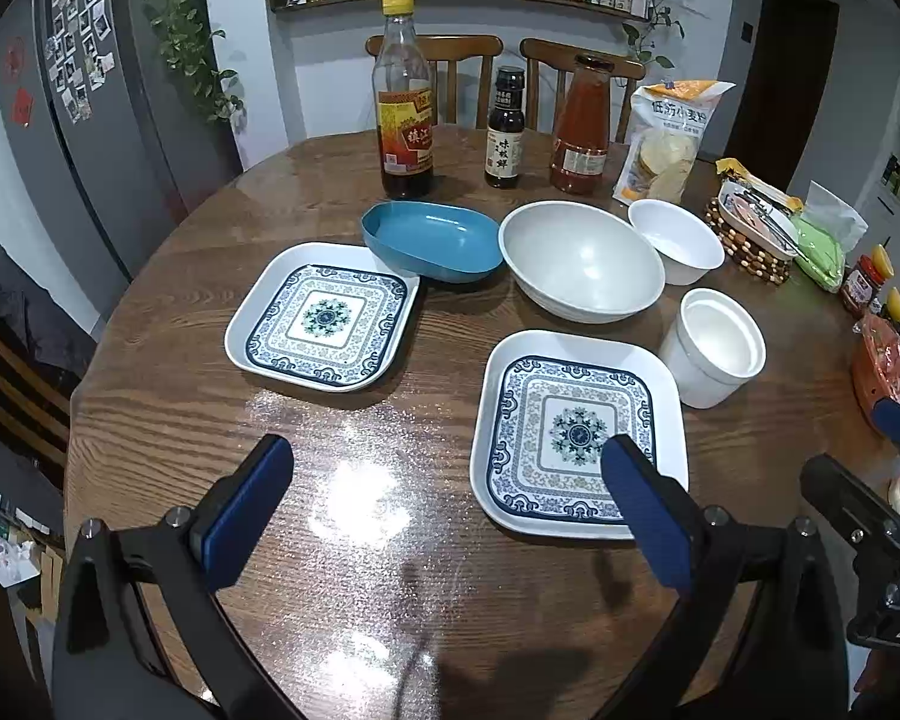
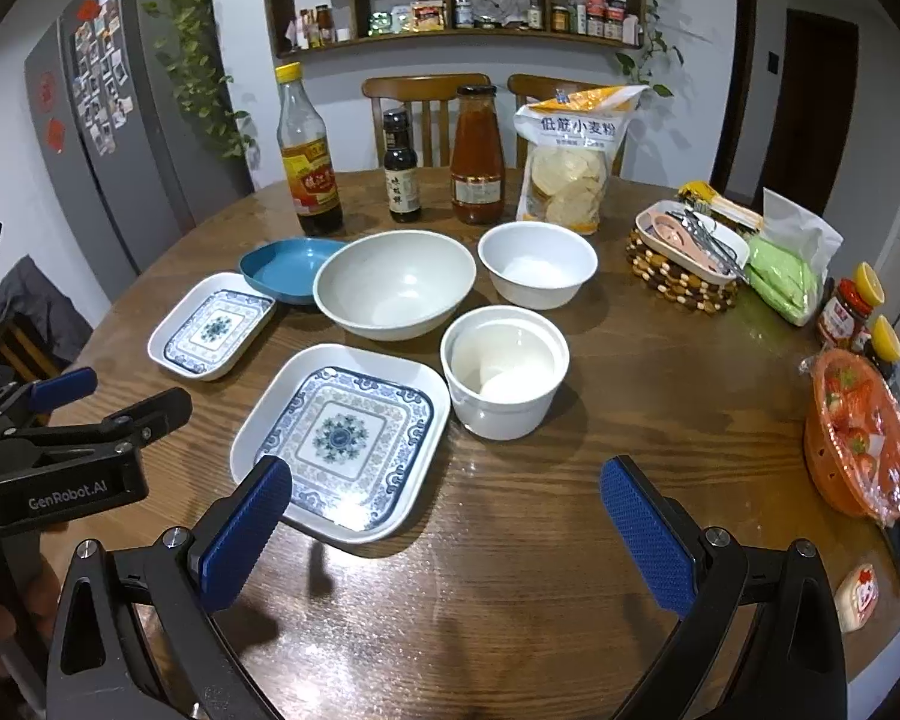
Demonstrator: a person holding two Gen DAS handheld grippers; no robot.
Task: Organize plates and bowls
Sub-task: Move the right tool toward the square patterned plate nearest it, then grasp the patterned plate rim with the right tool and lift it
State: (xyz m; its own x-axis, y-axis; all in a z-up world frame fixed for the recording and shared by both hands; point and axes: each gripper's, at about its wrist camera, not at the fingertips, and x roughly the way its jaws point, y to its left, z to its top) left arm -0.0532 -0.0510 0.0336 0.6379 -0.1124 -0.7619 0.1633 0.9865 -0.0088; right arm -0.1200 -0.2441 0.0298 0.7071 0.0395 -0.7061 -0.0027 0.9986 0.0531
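Two square white plates with blue patterned centres lie flat and apart on the round wooden table [image 1: 150, 420]: the near plate [image 1: 576, 432] and the far plate [image 1: 324, 318]. Behind them sit a blue oval dish [image 1: 432, 240], a large grey bowl [image 1: 579, 261] and two white bowls. The left gripper [image 1: 450, 516] and the right gripper [image 2: 444, 534] hover above the tabletop, jaws spread wide and holding nothing.

The round wooden desk [image 1: 168, 420] has a glossy surface showing bright overhead light reflections. At 12 o'clock, two wooden chairs [image 1: 444, 69] stand against a pale wall. Above them, a dark wooden wall shelf [image 2: 450, 6] holds jars and packets. At 10 o'clock, a grey refrigerator [image 1: 90, 138] carries photo magnets and red decorations. A trailing green plant [image 1: 192, 30] hangs beside it. At 2 o'clock, a dark door [image 1: 780, 78] is visible.
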